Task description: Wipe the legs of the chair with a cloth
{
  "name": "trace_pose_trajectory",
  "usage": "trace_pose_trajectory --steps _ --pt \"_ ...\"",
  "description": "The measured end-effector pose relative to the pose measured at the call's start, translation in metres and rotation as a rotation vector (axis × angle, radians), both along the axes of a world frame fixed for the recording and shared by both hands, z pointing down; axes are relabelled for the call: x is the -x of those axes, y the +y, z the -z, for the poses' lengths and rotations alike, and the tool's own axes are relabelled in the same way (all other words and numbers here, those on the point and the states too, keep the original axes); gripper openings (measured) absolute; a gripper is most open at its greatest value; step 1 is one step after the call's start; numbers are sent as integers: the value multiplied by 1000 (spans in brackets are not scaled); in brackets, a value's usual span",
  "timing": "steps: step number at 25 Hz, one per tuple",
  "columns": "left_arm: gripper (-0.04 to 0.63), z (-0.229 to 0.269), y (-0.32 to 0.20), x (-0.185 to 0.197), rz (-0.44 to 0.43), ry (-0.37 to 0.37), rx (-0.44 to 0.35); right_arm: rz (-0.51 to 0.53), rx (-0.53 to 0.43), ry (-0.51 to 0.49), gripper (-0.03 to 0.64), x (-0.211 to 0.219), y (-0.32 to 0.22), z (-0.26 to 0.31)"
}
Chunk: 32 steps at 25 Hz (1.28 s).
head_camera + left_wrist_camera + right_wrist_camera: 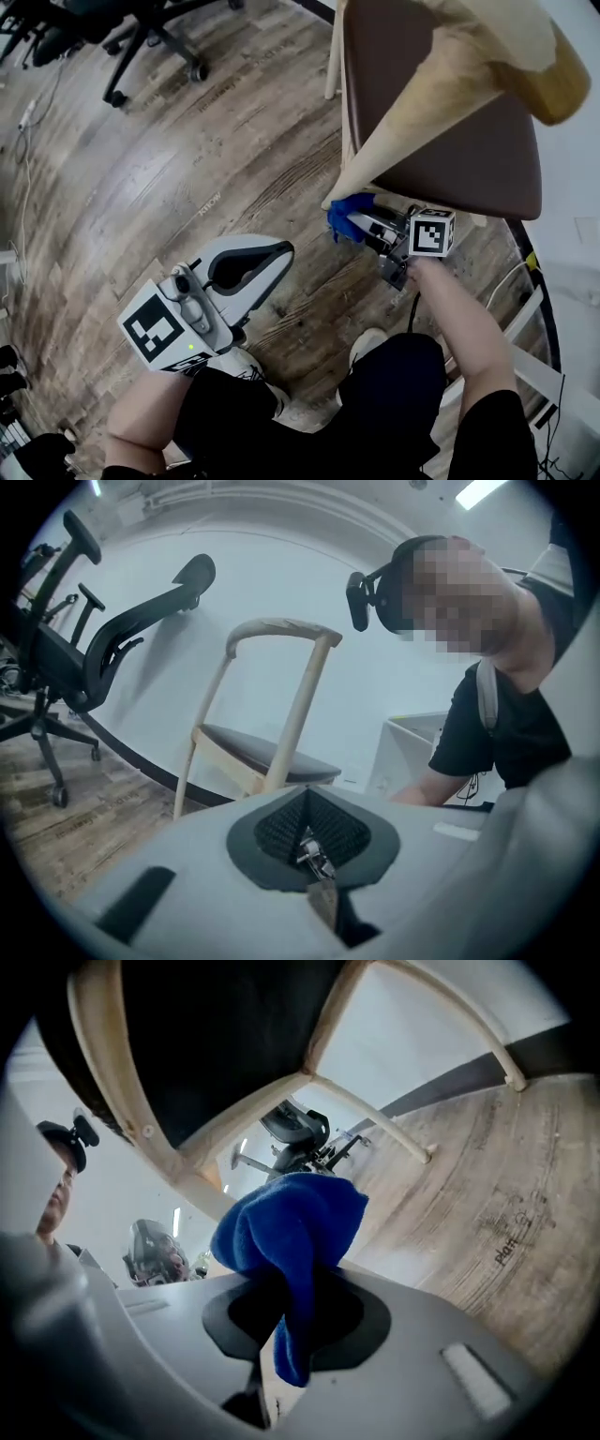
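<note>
Right claw (pixel 364 225) is clamped on a bunched blue cloth (pixel 343 217) at the foot of one leg (pixel 412 117) of the chair (pixel 459 150), seemingly touching it. Left claw (pixel 246 267) is closed on nothing, well apart. The cloth is soft and fleecy; the leg is pale, smooth, round wood that tapers. Held by one fold, the cloth could drag free. Unbraced, the chair may skid on the plank floor (pixel 187 169).
</note>
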<state>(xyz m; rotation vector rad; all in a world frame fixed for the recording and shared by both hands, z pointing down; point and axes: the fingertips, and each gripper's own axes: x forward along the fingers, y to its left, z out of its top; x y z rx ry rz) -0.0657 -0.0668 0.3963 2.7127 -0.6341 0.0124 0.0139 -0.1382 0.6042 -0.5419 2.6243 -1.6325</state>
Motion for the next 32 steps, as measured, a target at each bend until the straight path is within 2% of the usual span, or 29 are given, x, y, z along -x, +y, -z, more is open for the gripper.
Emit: trace_pose_trajectory --steps 7,14,17,25,28,32 --pt "-3 -13 -7 15 26 -46 7 41 83 110 60 14 -2 -92" --pt "-3 -22 -6 21 16 -95 2 54 225 384 60 15 -4 -191" --pt "-3 -26 -5 25 14 -117 -4 57 258 444 61 18 -3 -211" --pt "-3 -30 -6 24 -14 -118 -6 36 216 420 61 19 -2 -199" --pt "-3 -31 -14 24 -2 -97 15 26 140 380 61 19 -1 -163" --pt "-3 -28 -24 19 13 -52 27 7 -20 282 60 22 2 -83"
